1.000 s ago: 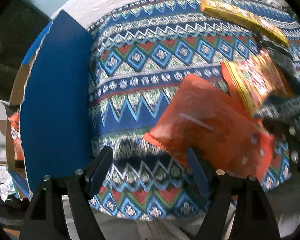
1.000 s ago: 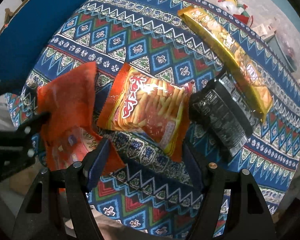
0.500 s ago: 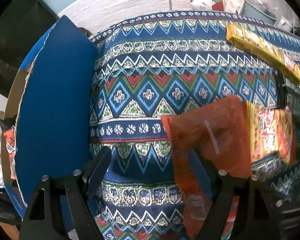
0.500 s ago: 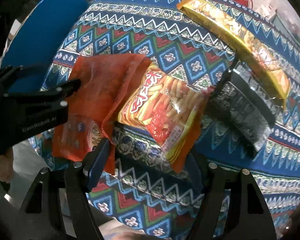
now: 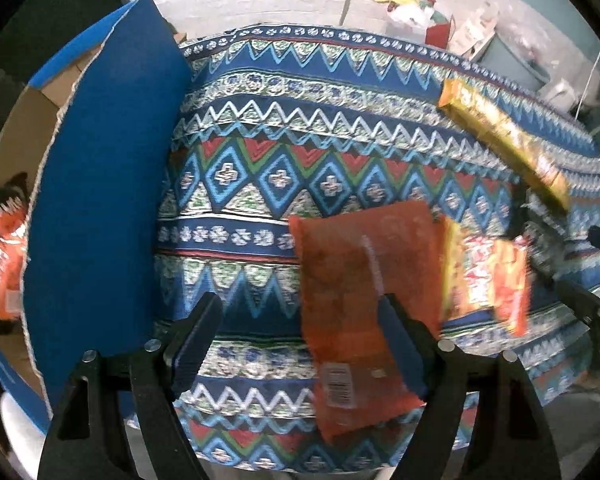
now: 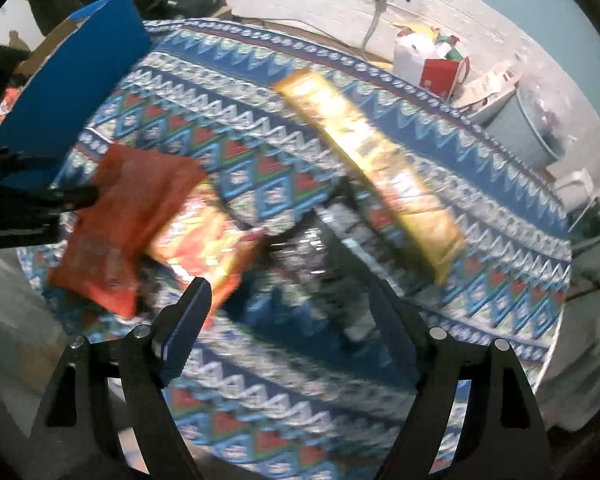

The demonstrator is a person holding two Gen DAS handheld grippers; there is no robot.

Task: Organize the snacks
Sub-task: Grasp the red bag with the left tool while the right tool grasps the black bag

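Left gripper (image 5: 300,336) open, jaws just widened, nothing pinched. Orange pouch (image 5: 364,292) lies flat on the bench (image 5: 260,184) at the near edge, its lower end overhanging; the left gripper's right finger sits over the pouch's right part, contact can't be told, left finger over bare cloth. Pouch is translucent orange with crimped edges and a white barcode label near its bottom; text unreadable.

Right gripper (image 6: 288,312) open too, jaws just widened, empty, over the near edge. Black pack (image 6: 324,256) lies between and just past its fingers, blurred. Chips bag (image 6: 204,236), orange-yellow with red print, lies just off its left finger, tucked partly under the pouch's edge; print too blurred to read. The left gripper's black frame shows at the pouch's far side in the right wrist view.

Long gold pack (image 5: 504,140) lies diagonally toward the bench's far right edge, well apart from both grippers; lettering illegible.

Blue flap (image 5: 100,200) of a cardboard box stands at the bench's left edge; an orange bag (image 5: 2,260) sits inside the box, writing unreadable.
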